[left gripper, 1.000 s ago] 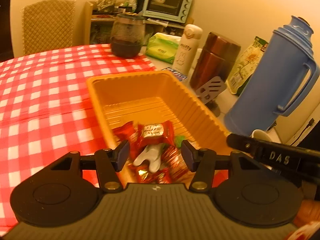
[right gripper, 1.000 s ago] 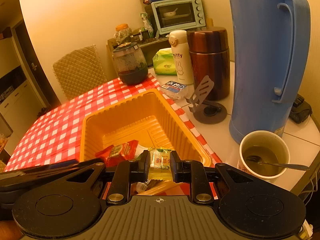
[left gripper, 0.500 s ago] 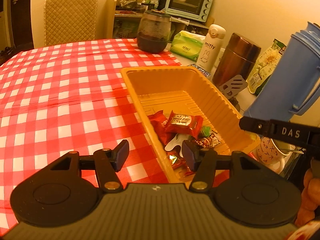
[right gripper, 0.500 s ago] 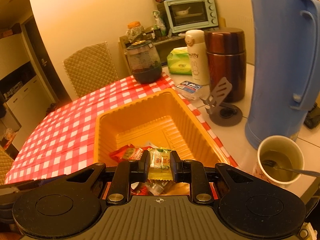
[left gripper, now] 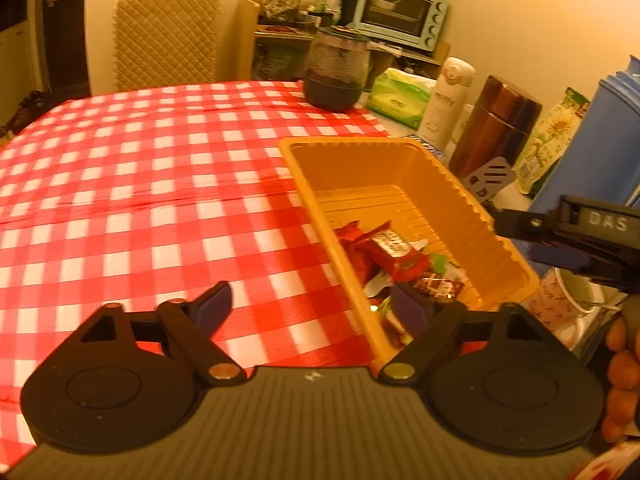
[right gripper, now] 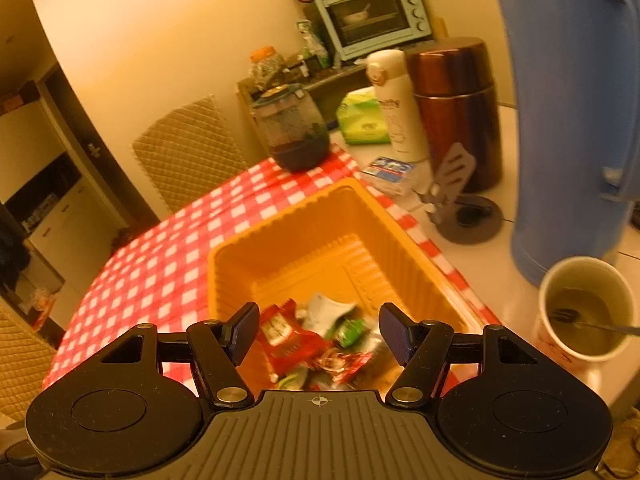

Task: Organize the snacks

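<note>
Left gripper [left gripper: 308,312]: jaws wide, empty, over tablecloth [left gripper: 140,200] beside orange bin [left gripper: 400,148].
Right gripper [right gripper: 316,330]: jaws wide, empty, above snack packets [right gripper: 316,340].
Risk: could knock paper cup [right gripper: 586,308] near table edge, spilling liquid.

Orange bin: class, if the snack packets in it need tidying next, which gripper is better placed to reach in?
Right, probably. The right gripper hangs open directly over the snack packets in the orange bin; the left gripper, also open, straddles the bin's near wall, half over the tablecloth.

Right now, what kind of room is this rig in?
Likely a home dining or kitchen corner: a checkered tablecloth, a toaster oven on a shelf, and thermos flasks beside the yellow snack bin.
</note>
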{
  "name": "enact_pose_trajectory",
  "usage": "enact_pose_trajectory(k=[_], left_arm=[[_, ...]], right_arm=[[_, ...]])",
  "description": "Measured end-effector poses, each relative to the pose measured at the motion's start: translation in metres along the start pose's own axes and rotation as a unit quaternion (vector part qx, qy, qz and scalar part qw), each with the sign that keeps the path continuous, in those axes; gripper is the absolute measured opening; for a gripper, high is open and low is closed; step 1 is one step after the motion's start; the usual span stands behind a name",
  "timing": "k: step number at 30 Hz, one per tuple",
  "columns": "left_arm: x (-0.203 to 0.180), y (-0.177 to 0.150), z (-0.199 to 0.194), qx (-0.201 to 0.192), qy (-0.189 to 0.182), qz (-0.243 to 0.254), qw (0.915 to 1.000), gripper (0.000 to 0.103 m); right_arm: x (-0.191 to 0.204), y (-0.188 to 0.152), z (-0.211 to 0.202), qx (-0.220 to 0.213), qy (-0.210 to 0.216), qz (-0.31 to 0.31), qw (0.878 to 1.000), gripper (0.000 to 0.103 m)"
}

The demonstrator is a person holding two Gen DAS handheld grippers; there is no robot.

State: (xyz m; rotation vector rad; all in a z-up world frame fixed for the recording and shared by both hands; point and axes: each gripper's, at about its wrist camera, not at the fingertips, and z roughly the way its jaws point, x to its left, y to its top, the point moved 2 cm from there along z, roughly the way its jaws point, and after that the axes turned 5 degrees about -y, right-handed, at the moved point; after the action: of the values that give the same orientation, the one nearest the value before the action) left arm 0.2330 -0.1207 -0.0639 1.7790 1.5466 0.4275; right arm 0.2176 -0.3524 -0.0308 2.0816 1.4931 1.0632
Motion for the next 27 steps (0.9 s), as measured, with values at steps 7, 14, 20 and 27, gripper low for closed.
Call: enact_pose_trajectory(k=[7,14,20,27], left_arm=[[0.005,-0.01,-0.022,-0.001,0.016,-0.014,0.9998,0.098],[0.004,-0.018,-0.056,-0.009,0.034,-0.009,0.9994,0.1],[0.004,-0.026,-0.085,-0.006,0.037,-0.013,0.9992,0.102],[0.008,-0.037,-0.117,-0.009,0.048,-0.031,0.9983,0.102]], right_arm=[[-0.001,-0.014,-0.026,0.004,-0.023,0.004,1.0,0.066],[0.017,-0.029,-0.059,-0.001,-0.028,-0.025,0.999,0.072],[0.033,-0.047,-0.082,0.002,-0.023,-0.042,0.999,0.077],[0.052,-0.067,-0.102,0.008,-0.019,-0.074,0.997,0.078]])
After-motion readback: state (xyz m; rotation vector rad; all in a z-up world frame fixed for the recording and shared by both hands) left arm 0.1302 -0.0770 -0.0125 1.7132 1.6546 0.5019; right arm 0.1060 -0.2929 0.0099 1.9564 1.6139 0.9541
